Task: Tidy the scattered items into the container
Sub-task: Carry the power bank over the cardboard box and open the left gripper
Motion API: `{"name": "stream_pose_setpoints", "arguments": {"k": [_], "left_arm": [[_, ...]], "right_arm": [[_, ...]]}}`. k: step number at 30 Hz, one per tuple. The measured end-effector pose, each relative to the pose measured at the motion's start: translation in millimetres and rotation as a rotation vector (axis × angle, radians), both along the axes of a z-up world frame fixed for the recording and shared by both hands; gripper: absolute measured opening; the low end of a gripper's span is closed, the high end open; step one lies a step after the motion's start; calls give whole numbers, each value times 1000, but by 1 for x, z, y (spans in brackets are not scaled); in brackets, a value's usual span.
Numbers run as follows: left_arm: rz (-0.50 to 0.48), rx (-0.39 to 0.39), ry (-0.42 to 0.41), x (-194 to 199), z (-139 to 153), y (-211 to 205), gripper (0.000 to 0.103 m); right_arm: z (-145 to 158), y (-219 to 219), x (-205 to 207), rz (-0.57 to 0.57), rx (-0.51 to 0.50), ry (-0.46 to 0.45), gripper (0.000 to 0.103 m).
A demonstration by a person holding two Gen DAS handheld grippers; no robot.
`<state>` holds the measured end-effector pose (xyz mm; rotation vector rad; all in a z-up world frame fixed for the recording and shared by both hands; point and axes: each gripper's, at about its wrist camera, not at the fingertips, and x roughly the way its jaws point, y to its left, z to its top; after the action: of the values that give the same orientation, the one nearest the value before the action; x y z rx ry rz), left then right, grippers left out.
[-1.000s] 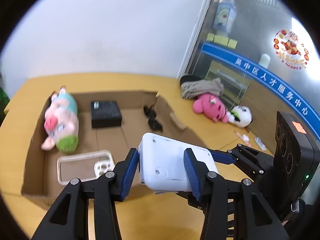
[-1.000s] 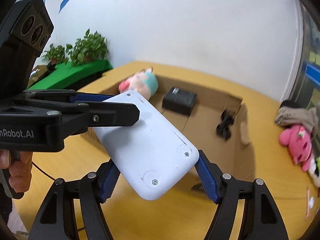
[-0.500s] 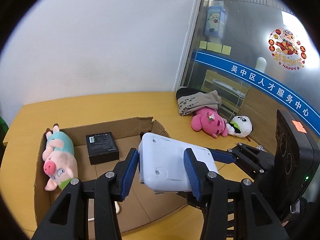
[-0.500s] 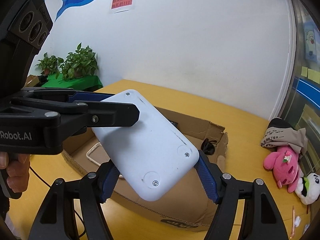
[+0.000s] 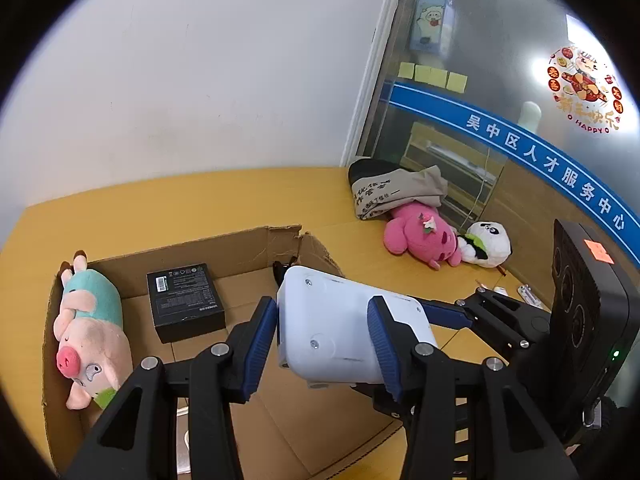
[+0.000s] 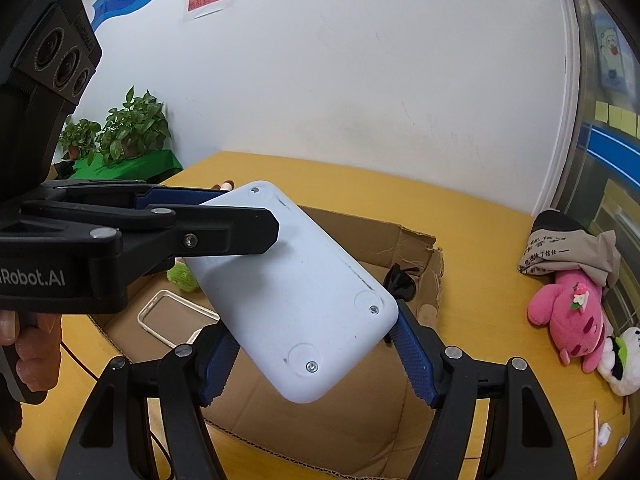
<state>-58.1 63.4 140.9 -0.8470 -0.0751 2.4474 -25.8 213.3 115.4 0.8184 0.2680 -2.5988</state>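
Note:
Both grippers are shut on one flat white plastic device (image 5: 340,336), held above the open cardboard box (image 5: 240,244). My left gripper (image 5: 324,340) clamps one end; my right gripper (image 6: 316,356) clamps the other end of the device (image 6: 296,292). The box (image 6: 416,248) holds a pig plush (image 5: 92,328), a black box (image 5: 184,300), black sunglasses (image 6: 400,284) and a clear phone case (image 6: 172,316). A pink plush (image 5: 420,236), a panda plush (image 5: 488,240) and a folded cloth bag (image 5: 392,192) lie on the yellow table (image 5: 200,204) to the right.
Small pens and bits (image 5: 524,292) lie on the table near the panda. A white wall runs behind the table and a glass partition (image 5: 500,92) stands at the right. Potted plants (image 6: 124,132) stand on a green shelf at the far left.
Both grippers rose and drew back with the white device still held. The box now sits lower and farther in both views, and more wall shows.

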Motion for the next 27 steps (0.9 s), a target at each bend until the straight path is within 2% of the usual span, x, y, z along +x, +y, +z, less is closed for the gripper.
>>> {"name": "stream_pose_setpoints", "arguments": {"k": [6,9,14,20,23,24,26,27], "left_arm": [[2,-18,-67,-26,-31,0,46],[3,-32,-156,-47,-61,2,47],[8,-36,-328,-74,-105,4,46],[36,-43,-447,-84,-132,12,47],[58,-108,-492,-84,-146,20,52],[59,-109,-492,-81,-146,22,52],[61,-110,-481,-73,-143,22,52],[73,-111,-453,-66,-137,20,52]], "right_arm": [[-24,-1,-22,-6,-7,-65,77],[-48,-3,-37,-11,3,-121,77],[-91,-1,-61,-29,0,-269,77],[-115,2,-69,-58,24,-364,77],[-121,5,-69,-74,37,-380,77],[-119,4,-68,-76,49,-373,78],[-115,2,-63,-65,94,-347,91],[-112,3,-58,-62,97,-326,94]]}}
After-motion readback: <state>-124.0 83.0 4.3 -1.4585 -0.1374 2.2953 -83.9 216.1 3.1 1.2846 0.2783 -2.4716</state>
